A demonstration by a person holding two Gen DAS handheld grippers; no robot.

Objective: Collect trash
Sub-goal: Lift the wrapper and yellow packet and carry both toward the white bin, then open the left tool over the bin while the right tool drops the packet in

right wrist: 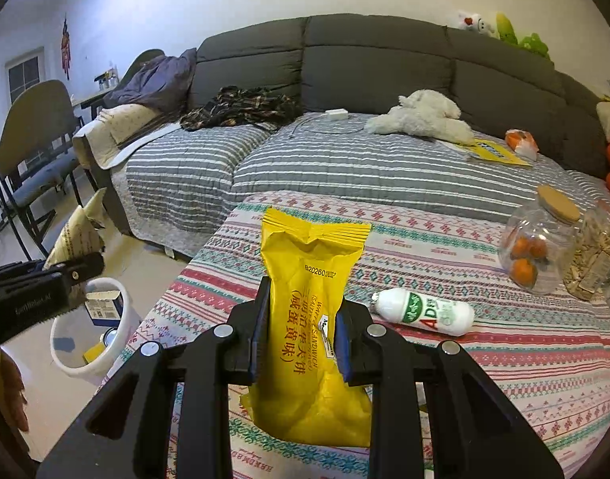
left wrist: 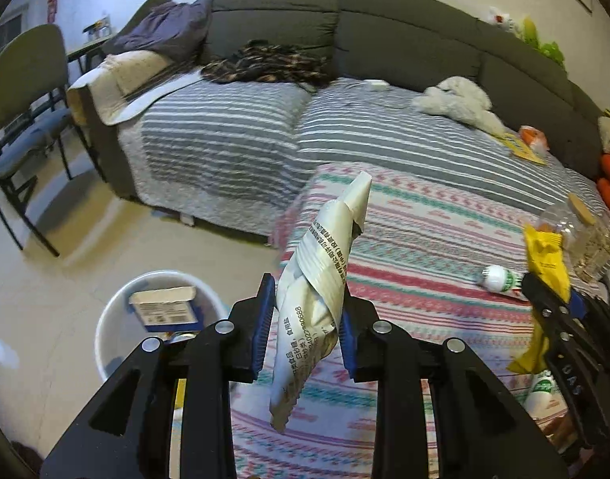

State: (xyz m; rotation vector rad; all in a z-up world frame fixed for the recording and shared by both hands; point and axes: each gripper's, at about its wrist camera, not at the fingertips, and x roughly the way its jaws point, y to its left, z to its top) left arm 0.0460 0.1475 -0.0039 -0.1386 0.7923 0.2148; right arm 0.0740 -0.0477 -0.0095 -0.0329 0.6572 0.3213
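Left gripper: jaws grasping a crumpled white wrapper with black print, held upright over the near edge of the patterned cover.
Right gripper: jaws clenched on a yellow wafer wrapper, held upright above the same cover.

Surface: patterned cover in red, teal and white bands, spread over the near end of a sofa bed. A small white bottle with a green and red label lies on its side on it, just right of the right gripper. Behind, a grey-and-white striped quilt runs back to a dark grey padded backrest.

On the quilt: dark plaid garment, white charger block, white plush toy, flat yellow packet, orange-and-white bag. Plush toys line the top of the backrest at right.

Room: pale tile floor, white walls, dark-framed chairs at left.

Containers:
- White waste bin on the floor beside the cover, left of the sofa bed; holds a blue-and-white carton and smaller yellow and blue scraps.
- Clear jar with a cork lid, lying tilted on the cover at right; holds orange fruit.
- Second clear container touching the jar's right side; pale contents, kind unclear.
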